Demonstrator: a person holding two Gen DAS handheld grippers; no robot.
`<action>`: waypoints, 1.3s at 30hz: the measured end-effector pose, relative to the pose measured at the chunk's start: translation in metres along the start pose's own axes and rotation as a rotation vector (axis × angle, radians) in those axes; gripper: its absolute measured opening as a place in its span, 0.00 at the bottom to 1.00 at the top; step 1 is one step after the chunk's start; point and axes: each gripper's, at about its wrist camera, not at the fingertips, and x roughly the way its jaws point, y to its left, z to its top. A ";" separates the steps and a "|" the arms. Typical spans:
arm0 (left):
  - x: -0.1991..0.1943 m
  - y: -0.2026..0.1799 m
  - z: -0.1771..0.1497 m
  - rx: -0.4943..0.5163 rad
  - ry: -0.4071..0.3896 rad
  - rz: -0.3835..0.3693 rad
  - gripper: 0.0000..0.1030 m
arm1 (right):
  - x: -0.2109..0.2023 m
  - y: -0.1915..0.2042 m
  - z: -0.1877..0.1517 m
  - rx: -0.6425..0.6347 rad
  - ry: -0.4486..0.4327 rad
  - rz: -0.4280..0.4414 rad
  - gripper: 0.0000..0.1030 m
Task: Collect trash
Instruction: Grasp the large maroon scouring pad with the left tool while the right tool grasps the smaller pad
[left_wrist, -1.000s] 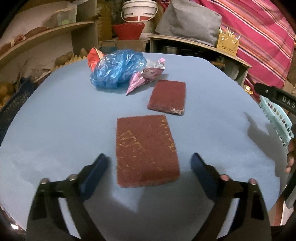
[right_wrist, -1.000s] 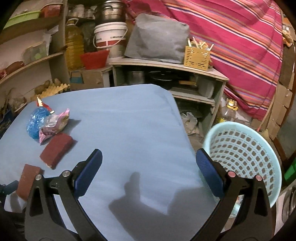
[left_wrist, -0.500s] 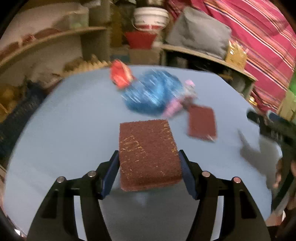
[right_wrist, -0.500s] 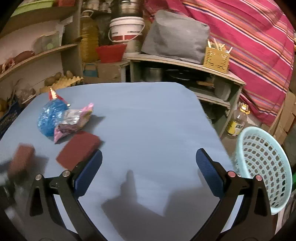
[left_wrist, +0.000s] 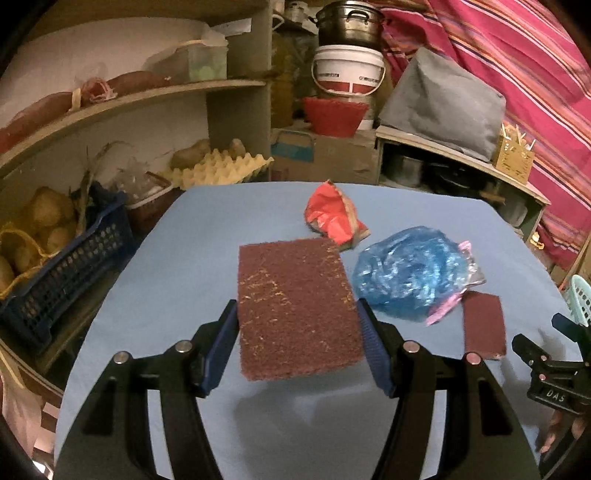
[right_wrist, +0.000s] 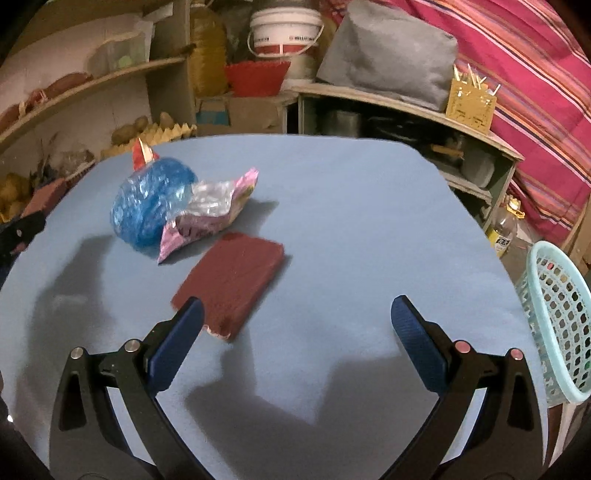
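L gripper (left_wrist: 299, 328) clamped on scouring pad (left_wrist: 295, 306), lifted off blue table (left_wrist: 184, 258). Carry it level to basket (right_wrist: 557, 325) (far right, prob. off-table), release over opening. R gripper (right_wrist: 295, 343) jaws apart, empty.

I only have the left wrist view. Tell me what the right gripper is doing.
Observer: The right gripper is open and holds nothing; it hovers over the blue table.
Operator: Report what lies nearest to it.
Observer: The second maroon scouring pad, flat on the table just ahead of its left finger.
Operator: Describe the basket; I see only a sliver.
Observer: The light blue basket stands off the table's right edge, beside the right gripper.
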 end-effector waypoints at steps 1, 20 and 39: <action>0.001 0.002 0.000 -0.003 0.002 0.003 0.61 | 0.003 0.001 0.000 0.007 0.015 0.000 0.96; 0.003 0.039 -0.005 -0.077 0.015 0.004 0.61 | 0.038 0.041 0.003 -0.036 0.161 -0.004 0.96; 0.000 0.045 -0.004 -0.096 0.013 -0.009 0.61 | 0.038 0.016 0.003 0.003 0.169 -0.024 0.96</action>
